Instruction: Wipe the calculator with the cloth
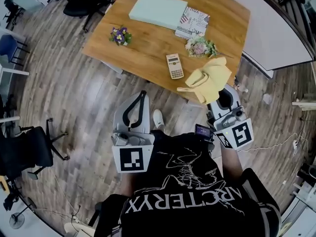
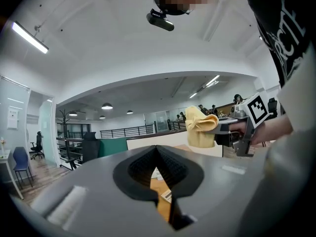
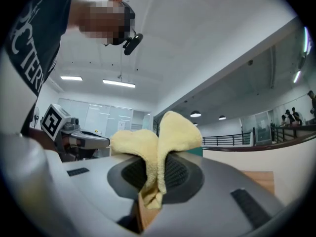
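The calculator [image 1: 174, 65] lies on the wooden table [image 1: 143, 53], near its front edge. Just right of it a yellow cloth [image 1: 208, 79] hangs bunched over the table's corner, with my right gripper [image 1: 221, 94] shut on it. In the right gripper view the cloth [image 3: 157, 149] is pinched between the jaws and folds out over both of them. My left gripper [image 1: 143, 94] is held off the table, above the floor to the front left of the calculator. Its jaws [image 2: 157, 151] are shut with nothing between them. The cloth [image 2: 200, 126] also shows in the left gripper view.
Further back on the table lie a pale green box [image 1: 158, 10] and a patterned booklet [image 1: 192, 21]. A purple flower bunch [image 1: 120, 35] and a pink one [image 1: 200, 47] also lie there. A white curved table [image 1: 276, 33] stands to the right, and an office chair [image 1: 29, 149] on the floor at left.
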{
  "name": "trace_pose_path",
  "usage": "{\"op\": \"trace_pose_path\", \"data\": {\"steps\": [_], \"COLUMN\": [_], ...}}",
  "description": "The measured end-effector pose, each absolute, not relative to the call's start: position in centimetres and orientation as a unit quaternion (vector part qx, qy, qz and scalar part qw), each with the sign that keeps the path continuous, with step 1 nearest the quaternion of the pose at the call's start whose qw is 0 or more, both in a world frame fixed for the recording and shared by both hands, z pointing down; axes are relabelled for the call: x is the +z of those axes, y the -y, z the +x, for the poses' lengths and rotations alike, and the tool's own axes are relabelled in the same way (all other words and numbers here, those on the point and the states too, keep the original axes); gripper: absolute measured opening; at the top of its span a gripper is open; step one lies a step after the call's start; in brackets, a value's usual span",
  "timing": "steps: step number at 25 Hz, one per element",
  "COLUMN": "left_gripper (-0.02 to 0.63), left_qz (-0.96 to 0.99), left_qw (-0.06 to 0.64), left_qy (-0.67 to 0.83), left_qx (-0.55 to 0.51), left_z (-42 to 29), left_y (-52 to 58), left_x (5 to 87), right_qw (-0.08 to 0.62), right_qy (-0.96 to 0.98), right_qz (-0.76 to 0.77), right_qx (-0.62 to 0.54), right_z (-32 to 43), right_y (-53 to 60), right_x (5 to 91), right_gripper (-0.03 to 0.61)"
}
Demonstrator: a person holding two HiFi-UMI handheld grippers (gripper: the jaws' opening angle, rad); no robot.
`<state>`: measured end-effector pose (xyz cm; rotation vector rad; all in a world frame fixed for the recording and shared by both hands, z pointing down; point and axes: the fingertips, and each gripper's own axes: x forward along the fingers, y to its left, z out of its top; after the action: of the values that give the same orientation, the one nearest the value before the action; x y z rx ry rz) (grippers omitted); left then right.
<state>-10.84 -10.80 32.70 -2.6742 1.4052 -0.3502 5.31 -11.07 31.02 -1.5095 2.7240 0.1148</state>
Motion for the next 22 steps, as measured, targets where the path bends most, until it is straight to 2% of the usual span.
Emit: {"op": "trace_pose_path", "data": {"steps": [10,13,16,22], "left_gripper": [0.009,0.009,0.009,0.009], "left_qz": [-0.881,-0.875,-0.870,-0.851], "left_qw": [0.042,0.036,0.034,0.022], "left_qy": [-0.456,-0.469,-0.477,-0.506], "left_qx": [-0.115,-0.116,-0.122,-0.141], "left_z": [-10.0,-9.5,-9.0,-9.0], "left_y": [14.9,14.9,14.6,12.5], "left_x": [32.8,32.8,32.9,33.4], "right_qw": [-0.004,-0.030,-0.110,-0.367], "right_qy": [-0.873,-0.889,-0.903,-0.882], "right_qz": [-0.487,-0.456,-0.415,-0.283], "right_qx": [0.036,0.036,0.025,0.092], "right_z": [6.5,6.7,6.0,2.2], "right_y": [16.5,18.0,20.9,27.0], "right_x": [31.7,33.1,36.9,50.7], "right_gripper": [0.055,0.055,0.055,0.055]}}
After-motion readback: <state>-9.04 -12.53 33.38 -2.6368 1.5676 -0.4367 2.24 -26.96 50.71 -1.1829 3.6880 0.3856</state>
